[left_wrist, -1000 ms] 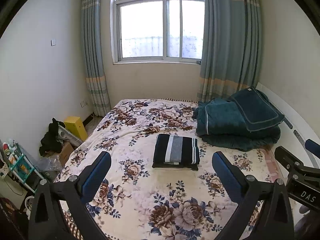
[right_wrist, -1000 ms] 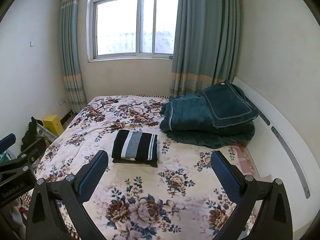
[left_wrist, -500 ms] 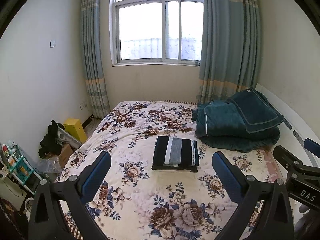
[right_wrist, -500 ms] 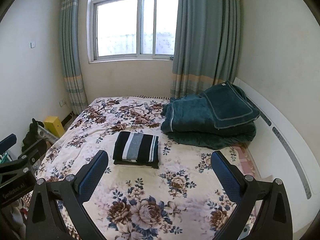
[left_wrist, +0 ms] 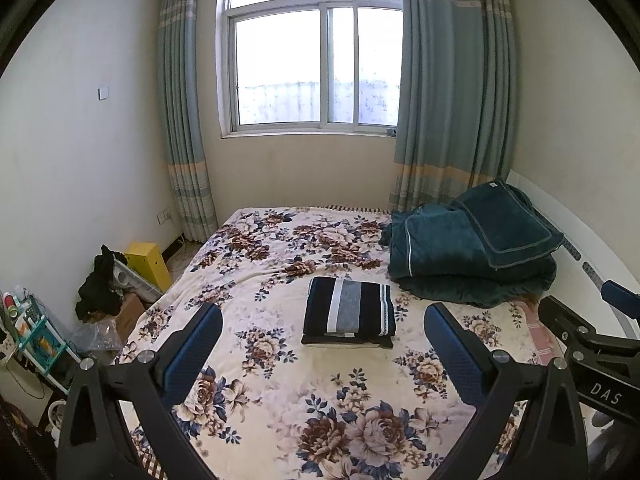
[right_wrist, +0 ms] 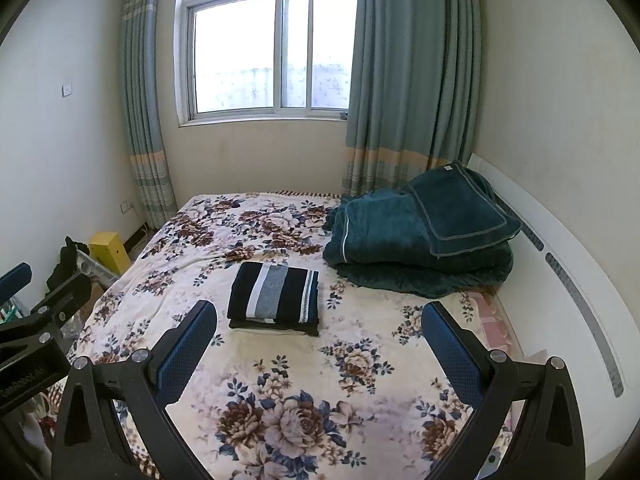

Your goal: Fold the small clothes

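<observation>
A folded garment point(left_wrist: 349, 312), dark navy with white and grey stripes, lies as a neat rectangle in the middle of the floral bed cover point(left_wrist: 280, 380); it also shows in the right wrist view point(right_wrist: 275, 298). My left gripper point(left_wrist: 323, 348) is open and empty, held above the near part of the bed, well back from the garment. My right gripper point(right_wrist: 319, 346) is open and empty at about the same height. The right gripper shows at the right edge of the left wrist view point(left_wrist: 592, 344).
A folded dark teal blanket pile point(left_wrist: 472, 256) lies at the bed's back right by a white headboard point(right_wrist: 560, 264). Left of the bed stand a yellow box point(left_wrist: 148, 262), dark clothes point(left_wrist: 100, 284) and a small cluttered shelf point(left_wrist: 32, 332). A curtained window point(left_wrist: 316, 56) faces me.
Both grippers have drawn back and risen a little, so the folded garment looks smaller and farther off. It has not moved, and both grippers stay open.
</observation>
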`<state>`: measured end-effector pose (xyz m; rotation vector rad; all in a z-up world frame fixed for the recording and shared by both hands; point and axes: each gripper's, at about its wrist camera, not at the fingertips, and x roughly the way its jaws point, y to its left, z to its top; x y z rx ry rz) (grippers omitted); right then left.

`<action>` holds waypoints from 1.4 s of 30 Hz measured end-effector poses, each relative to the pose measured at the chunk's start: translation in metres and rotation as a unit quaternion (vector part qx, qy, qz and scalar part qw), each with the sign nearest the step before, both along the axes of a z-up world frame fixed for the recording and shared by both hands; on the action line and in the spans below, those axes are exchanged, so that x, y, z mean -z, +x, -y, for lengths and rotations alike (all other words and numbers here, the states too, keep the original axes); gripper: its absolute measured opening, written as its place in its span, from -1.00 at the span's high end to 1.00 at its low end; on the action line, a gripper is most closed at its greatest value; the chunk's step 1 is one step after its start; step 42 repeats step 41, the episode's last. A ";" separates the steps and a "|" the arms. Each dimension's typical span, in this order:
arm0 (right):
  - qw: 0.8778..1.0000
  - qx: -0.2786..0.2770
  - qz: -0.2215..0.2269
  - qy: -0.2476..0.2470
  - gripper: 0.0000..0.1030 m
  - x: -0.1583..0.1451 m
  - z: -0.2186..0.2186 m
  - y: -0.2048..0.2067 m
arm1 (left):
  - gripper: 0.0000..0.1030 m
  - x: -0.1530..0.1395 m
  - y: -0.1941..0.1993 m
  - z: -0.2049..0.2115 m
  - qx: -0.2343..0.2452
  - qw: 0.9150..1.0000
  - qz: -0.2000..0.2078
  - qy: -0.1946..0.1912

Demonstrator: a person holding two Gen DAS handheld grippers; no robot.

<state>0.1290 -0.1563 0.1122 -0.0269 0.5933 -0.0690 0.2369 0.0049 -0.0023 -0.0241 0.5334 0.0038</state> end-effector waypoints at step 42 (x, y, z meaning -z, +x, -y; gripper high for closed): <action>1.000 0.010 0.007 0.001 -1.00 0.005 -0.011 -0.014 | -1.00 -0.008 -0.012 -0.002 -0.003 1.000 0.016 -0.004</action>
